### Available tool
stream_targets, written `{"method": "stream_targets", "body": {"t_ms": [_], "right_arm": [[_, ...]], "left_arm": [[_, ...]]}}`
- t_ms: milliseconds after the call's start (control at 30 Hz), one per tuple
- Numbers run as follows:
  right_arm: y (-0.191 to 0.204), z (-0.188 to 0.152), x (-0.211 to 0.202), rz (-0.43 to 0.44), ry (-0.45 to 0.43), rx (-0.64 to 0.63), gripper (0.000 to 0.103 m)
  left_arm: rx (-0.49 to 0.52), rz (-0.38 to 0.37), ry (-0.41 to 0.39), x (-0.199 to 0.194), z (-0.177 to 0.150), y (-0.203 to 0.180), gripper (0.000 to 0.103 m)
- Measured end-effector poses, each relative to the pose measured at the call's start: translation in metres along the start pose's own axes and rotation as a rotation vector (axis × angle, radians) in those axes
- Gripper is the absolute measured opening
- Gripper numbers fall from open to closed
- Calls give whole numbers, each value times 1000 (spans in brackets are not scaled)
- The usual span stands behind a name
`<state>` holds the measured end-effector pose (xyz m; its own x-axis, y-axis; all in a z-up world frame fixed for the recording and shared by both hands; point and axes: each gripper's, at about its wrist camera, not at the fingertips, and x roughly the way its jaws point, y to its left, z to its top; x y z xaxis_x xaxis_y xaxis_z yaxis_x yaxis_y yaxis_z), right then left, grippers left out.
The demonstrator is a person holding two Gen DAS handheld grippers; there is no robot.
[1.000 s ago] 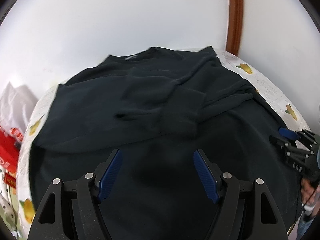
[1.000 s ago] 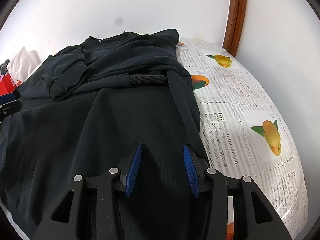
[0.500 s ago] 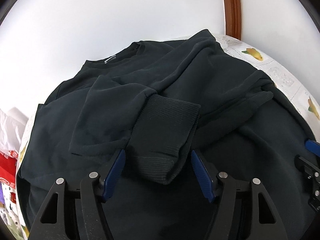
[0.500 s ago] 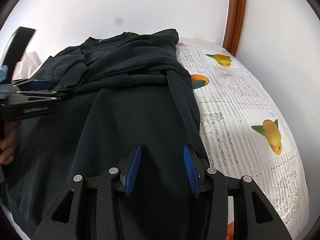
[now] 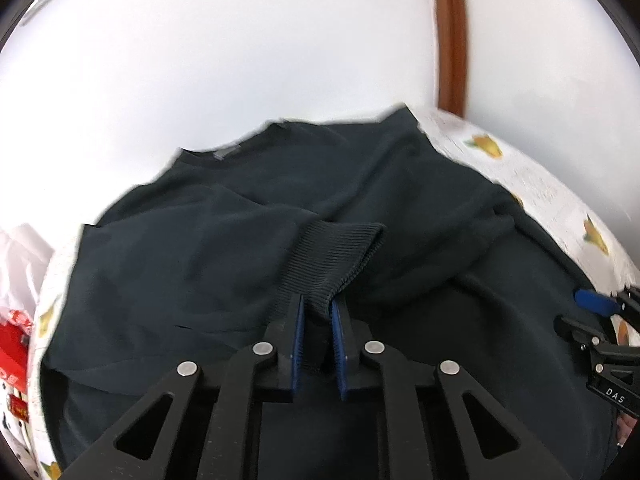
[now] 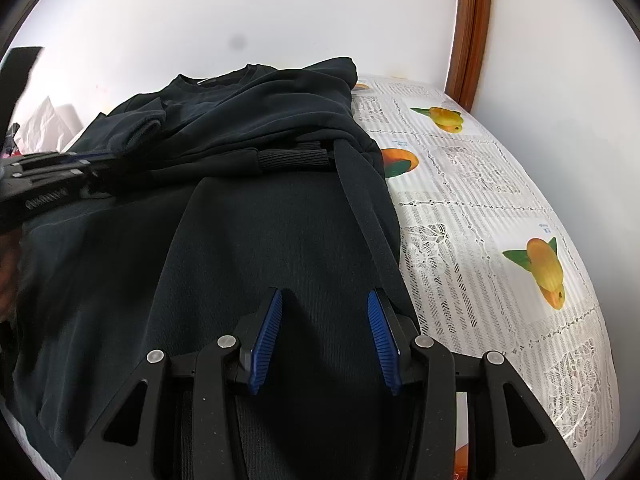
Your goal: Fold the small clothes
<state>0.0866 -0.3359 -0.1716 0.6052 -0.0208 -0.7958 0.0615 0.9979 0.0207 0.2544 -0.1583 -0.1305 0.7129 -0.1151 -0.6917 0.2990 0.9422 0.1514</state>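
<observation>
On tablecloth [image 6: 472,208], fruit-printed: one dark sweatshirt [image 6: 256,240], spread flat, collar toward the white wall [image 6: 280,12], sleeves folded across its chest. Left gripper [image 5: 318,320]: jaws closing, blue pads pinching the ribbed cuff [image 5: 332,260] of one sleeve, cloth bunched between them. Right gripper [image 6: 324,320]: jaws partly apart over the lower body of the sweatshirt, nothing gripped. Beside the table's left edge: red packaging [image 5: 12,344].

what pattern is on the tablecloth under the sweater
White tablecloth with grey lace-like print and orange-yellow fruit with green leaves; clearest in the right wrist view.
</observation>
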Motion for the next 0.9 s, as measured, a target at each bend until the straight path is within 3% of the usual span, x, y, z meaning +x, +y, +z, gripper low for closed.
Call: {"method": "stream_targets", "body": {"t_ms": [267, 567, 733, 833, 900], "right_arm": [[1, 0, 0, -5, 0, -3, 45], [1, 0, 0, -13, 0, -9, 45], [2, 0, 0, -15, -1, -10, 45], [1, -1, 0, -16, 0, -11, 45], [1, -1, 0, -14, -1, -9, 45]], "left_arm": [[-177, 78, -55, -21, -3, 82, 8], [-428, 99, -84, -31, -17, 193, 7], [-514, 88, -60, -20, -27, 230, 5], [-552, 157, -56, -15, -35, 248, 2], [-564, 141, -58, -11, -40, 258, 2]]}}
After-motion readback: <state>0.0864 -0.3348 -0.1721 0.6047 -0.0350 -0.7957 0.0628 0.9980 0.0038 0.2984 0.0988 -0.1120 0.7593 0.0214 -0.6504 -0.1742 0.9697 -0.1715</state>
